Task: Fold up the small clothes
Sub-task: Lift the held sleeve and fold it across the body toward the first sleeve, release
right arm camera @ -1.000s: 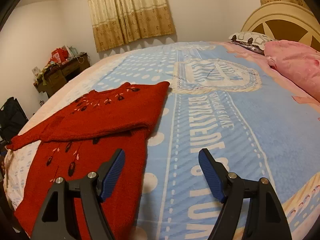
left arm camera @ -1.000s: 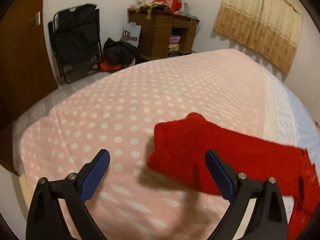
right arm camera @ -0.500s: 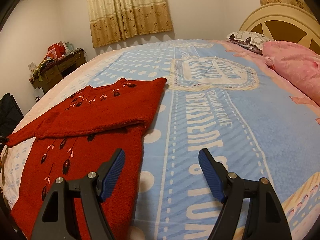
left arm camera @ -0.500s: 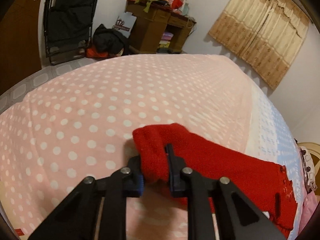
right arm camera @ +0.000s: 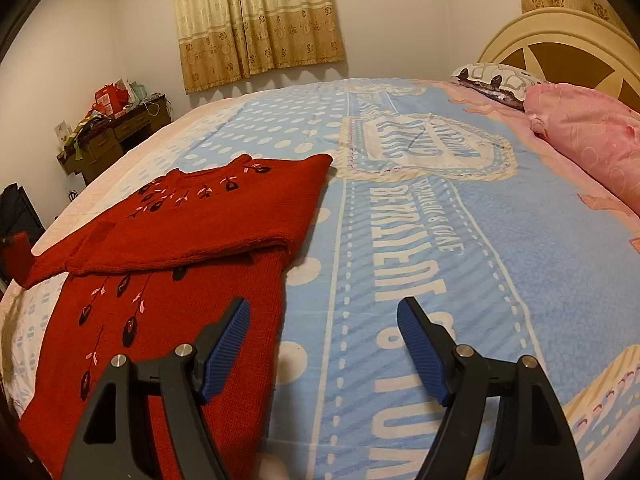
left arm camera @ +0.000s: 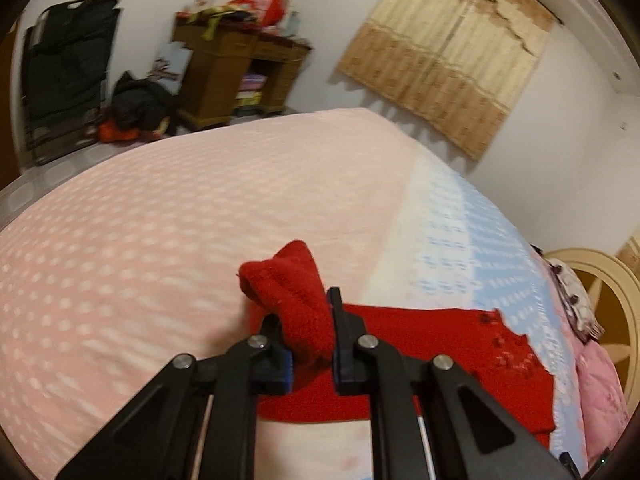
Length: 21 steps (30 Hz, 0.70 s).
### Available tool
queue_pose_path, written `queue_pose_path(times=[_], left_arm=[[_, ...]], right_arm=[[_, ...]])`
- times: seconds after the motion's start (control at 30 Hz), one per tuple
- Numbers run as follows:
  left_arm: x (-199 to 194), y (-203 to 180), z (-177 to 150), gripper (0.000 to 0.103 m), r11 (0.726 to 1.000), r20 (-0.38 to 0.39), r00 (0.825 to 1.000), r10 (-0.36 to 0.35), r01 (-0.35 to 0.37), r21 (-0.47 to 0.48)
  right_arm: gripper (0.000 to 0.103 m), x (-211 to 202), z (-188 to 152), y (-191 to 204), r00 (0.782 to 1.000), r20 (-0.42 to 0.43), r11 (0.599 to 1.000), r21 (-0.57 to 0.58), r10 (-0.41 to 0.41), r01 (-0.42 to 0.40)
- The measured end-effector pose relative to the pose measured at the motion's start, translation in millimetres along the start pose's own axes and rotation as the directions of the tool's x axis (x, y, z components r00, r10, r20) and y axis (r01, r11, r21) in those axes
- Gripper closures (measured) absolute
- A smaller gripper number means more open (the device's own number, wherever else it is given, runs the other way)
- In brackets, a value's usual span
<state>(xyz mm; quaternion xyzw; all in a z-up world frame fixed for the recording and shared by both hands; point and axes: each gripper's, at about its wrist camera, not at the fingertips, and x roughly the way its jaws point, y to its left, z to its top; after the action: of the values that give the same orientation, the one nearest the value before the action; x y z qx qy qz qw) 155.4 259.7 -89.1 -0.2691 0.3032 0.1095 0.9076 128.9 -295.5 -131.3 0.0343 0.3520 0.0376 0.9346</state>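
Note:
A red knitted sweater [right arm camera: 192,240] with dark flower embroidery lies on the bed, its upper part folded over the body. My left gripper [left arm camera: 310,340] is shut on the red sleeve cuff [left arm camera: 288,284] and holds it raised above the pink dotted bedspread; the rest of the sweater [left arm camera: 460,360] lies flat behind it. My right gripper [right arm camera: 324,344] is open and empty, hovering over the sweater's right edge and the blue blanket. The held sleeve end shows small at the far left of the right wrist view [right arm camera: 16,252].
The bed has a pink dotted cover [left arm camera: 160,220] and a blue printed blanket [right arm camera: 440,220]. Pink pillows [right arm camera: 592,136] and a cream headboard [right arm camera: 560,48] stand at the head. A wooden desk [left arm camera: 236,76], a black chair [left arm camera: 60,68] and curtains [right arm camera: 256,20] stand beyond the bed.
My left gripper closed on the sleeve cuff, then lifted it and swung right toward the sweater body. The right gripper stayed open and barely moved.

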Motion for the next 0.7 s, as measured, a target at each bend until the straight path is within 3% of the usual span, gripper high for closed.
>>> queue_pose_path(times=[0.33,0.7], left_arm=[[-3,-92,-2,0.09,0.981,-0.016,0.986,-0.166,0.167,0.1],[-11,-206,-10,0.09,0.912,-0.06,0.929,-0.365,0.37,0.177]], right_arm=[[0.026,3,0,0,1.0,-0.015,1.0,0.001,0.003,-0.003],[0.026,6,-1,0,1.0,-0.028,1.0,0.001,0.01,-0.01]])
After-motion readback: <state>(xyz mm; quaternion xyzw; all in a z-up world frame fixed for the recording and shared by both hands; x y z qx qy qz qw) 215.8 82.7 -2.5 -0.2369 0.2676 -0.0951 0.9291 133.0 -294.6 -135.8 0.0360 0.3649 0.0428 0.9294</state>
